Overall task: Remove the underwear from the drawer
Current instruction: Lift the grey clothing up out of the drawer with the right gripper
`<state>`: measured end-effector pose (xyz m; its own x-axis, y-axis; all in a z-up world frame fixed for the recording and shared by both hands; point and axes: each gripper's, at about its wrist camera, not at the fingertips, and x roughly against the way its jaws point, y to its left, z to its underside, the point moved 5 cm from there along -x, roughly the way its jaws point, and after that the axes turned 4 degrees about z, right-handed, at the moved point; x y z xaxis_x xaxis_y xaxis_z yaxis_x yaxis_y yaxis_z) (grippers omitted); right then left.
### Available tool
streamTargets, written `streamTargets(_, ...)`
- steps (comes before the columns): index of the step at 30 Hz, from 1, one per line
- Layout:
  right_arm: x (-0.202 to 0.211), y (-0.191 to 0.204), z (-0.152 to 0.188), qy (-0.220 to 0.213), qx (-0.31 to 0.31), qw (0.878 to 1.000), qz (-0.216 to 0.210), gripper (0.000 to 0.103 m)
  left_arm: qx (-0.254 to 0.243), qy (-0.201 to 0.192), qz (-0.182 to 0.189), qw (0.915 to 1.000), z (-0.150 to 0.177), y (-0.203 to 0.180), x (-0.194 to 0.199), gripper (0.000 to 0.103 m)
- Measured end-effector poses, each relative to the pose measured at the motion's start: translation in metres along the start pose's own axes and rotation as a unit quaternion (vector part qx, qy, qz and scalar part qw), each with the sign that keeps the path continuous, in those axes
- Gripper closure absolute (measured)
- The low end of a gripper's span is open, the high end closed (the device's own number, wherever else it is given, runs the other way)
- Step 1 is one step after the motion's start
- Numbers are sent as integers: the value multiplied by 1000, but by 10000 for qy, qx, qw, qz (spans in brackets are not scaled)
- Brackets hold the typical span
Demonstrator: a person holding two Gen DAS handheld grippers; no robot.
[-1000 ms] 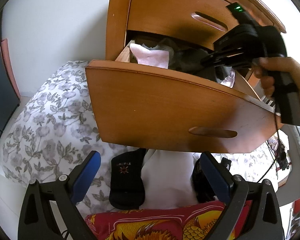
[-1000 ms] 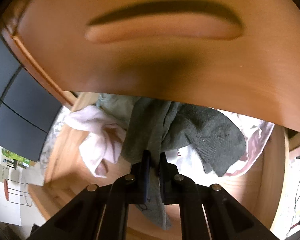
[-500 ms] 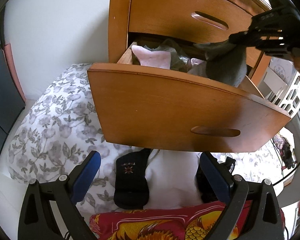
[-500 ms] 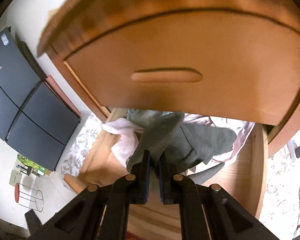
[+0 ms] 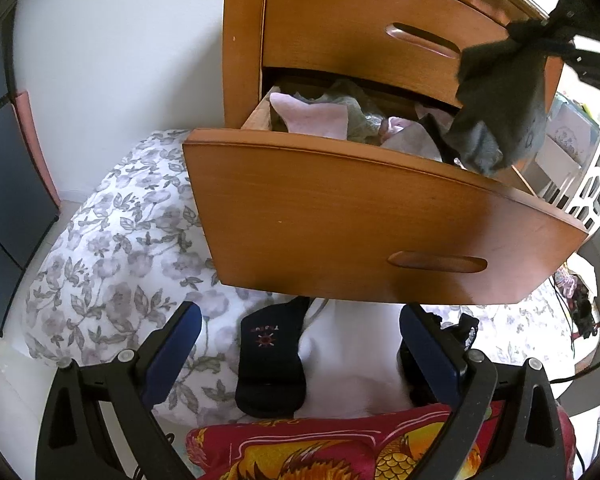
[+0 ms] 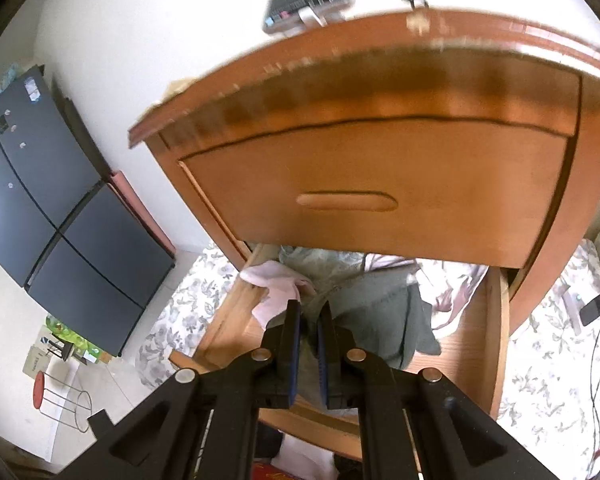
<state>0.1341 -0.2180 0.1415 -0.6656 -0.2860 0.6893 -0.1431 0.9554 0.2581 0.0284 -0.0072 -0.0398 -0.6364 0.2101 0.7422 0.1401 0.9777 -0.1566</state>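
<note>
Hanging now clear above the open drawer, the grey underwear has come up out of the pile it lay in a second ago, pinched tight in the right gripper, which has lifted away from the chest's upper drawer front. Left inside the drawer are a pink garment, a pale green lacy piece and some whitish cloth, all crumpled together. Down below, the left gripper has kept its place, its jaws spread wide and holding nothing over the floral bedding.

Floral bedding, black sock, dark cabinet, perhaps fridge; red-topped wire stool.
</note>
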Motion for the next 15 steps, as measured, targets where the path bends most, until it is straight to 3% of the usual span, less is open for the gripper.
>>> streamTargets(15, 82, 11, 8, -586, 183, 9980, -156, 95, -83, -100, -294, 9995, 1, -2, 6, 4)
